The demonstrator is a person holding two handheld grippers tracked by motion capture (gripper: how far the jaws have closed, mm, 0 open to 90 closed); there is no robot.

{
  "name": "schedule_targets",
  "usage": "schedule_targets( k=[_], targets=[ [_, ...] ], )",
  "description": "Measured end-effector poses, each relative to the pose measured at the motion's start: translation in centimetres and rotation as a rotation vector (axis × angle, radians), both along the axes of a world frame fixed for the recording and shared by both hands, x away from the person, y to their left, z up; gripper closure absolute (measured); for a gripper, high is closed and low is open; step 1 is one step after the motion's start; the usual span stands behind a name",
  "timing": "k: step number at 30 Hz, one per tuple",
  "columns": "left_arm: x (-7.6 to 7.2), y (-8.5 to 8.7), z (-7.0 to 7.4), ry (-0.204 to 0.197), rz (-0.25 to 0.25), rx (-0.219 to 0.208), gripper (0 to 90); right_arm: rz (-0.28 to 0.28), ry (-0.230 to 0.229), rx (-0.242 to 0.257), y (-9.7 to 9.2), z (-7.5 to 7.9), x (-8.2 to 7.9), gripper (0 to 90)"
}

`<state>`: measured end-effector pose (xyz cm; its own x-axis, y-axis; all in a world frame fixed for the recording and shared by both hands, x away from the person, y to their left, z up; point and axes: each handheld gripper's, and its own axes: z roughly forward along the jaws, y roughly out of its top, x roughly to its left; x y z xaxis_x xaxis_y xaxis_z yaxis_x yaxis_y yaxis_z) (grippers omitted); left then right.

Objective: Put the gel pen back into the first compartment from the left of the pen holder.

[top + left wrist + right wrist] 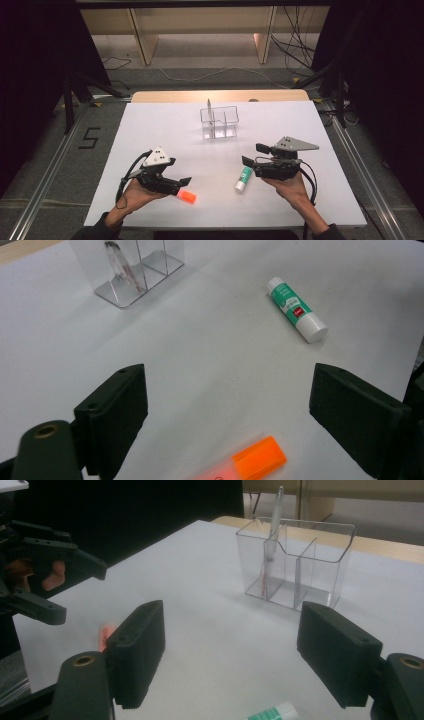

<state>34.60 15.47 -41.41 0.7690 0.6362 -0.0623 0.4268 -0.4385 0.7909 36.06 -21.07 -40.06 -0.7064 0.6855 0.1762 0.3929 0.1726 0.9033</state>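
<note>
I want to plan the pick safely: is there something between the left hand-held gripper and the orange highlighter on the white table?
Nothing visible. The left hand-held gripper is open, and the orange highlighter pen lies on the bare white table between its jaws. The green-and-white glue stick and the clear plastic organizer stand farther off.

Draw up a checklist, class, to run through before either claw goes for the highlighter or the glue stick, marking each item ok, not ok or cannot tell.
1. Left claw open: ok.
2. Right claw open: ok.
3. Orange highlighter lies free on the table, between the left jaws, untouched: ok.
4. Glue stick lies flat just ahead of the right claw, cap on: ok.
5. Clear organizer upright with empty compartments beside the pen: ok.
6. Highlighter cap firmly shut: cannot tell.
</note>
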Motion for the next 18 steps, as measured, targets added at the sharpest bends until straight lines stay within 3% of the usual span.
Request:
schedule_targets(
  k=[8, 11, 18],
  targets=[
    [0.3, -0.2, 0.0, -0.001, -0.033, 0.064, 15.1, -0.012, -0.015, 0.012, -1.0, -0.3, -1.3, 26.8],
    [0.5, -0.2, 0.2, -0.012, -0.033, 0.07, 15.1, -0.013, -0.019, 0.009, -1.2, -0.4, -1.7, 26.0],
    [0.8, -0.6, 0.3, 0.017, -0.061, 0.109, 15.1, -0.022, -0.011, 0.007, -2.0, -0.8, -2.8, 24.9]
  ],
)
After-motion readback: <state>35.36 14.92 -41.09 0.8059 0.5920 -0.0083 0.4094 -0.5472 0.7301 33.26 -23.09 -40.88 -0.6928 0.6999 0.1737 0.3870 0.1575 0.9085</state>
